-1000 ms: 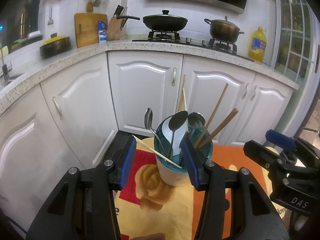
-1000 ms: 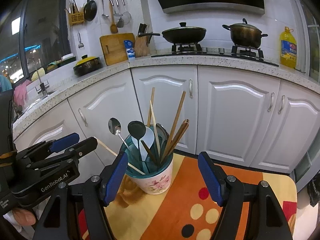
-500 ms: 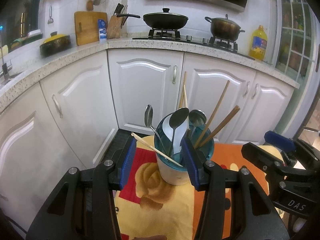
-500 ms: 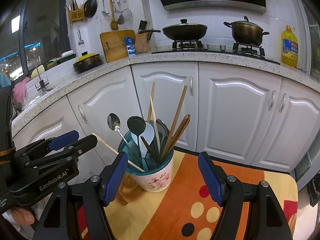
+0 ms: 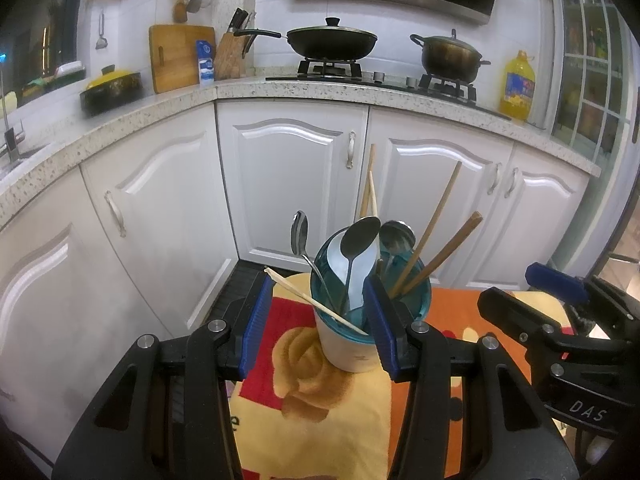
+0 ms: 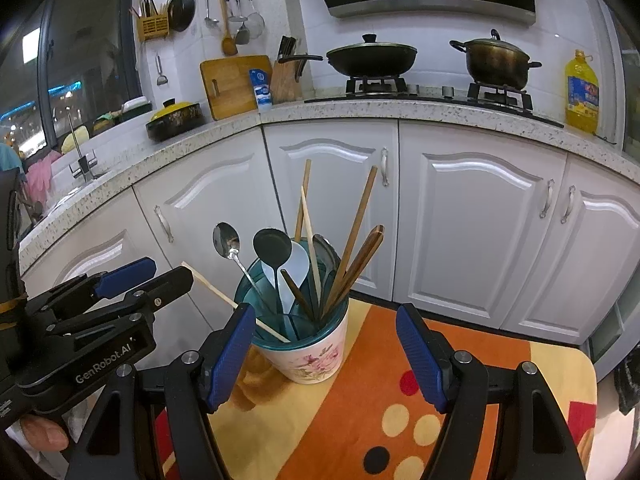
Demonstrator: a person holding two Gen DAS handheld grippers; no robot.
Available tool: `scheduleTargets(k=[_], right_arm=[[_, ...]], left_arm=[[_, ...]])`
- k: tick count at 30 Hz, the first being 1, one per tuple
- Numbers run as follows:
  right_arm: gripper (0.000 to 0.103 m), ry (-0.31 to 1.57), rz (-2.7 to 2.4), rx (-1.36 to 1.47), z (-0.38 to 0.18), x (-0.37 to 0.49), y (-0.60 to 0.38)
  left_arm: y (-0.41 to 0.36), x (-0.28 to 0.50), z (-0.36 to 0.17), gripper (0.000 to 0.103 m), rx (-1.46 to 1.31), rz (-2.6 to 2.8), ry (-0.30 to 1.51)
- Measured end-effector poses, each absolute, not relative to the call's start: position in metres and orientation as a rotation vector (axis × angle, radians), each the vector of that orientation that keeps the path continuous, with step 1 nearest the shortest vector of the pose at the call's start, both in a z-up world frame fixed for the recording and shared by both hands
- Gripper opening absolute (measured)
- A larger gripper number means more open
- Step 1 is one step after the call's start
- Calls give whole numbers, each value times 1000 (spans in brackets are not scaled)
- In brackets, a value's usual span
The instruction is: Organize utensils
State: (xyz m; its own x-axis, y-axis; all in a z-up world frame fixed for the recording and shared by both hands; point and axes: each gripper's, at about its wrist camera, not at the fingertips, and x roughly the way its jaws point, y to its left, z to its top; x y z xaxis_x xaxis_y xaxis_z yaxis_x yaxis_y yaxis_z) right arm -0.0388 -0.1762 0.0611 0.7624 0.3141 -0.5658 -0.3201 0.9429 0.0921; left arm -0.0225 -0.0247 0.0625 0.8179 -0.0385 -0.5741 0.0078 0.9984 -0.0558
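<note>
Over the cloth [image 6: 360,408], nothing has shifted: your left gripper [image 5: 316,320] and right gripper [image 6: 324,356] stay spread, empty, near the utensil holder [image 6: 316,344]; sorting looks paused.

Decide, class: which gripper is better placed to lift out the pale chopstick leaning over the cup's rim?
Probably the left gripper: the pale chopstick leans between its open jaws. The right gripper is open, with the chopstick beside its left finger.

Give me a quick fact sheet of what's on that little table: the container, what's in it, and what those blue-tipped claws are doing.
Container: floral utensil cup with teal insert
Contents: metal spoons, black ladle, white rice paddle, wooden chopsticks
Leaning out: pale chopstick, tilted left over the rim
Surface: patterned tablecloth
Left gripper: open, holding nothing
Right gripper: open, holding nothing
</note>
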Motion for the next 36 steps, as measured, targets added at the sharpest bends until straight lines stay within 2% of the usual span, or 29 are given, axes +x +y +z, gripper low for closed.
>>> scheduleTargets(k=[36], right_arm=[[71, 646, 344, -36, 56, -26, -168]], left_arm=[[-22, -13, 54, 47, -58, -27, 641]])
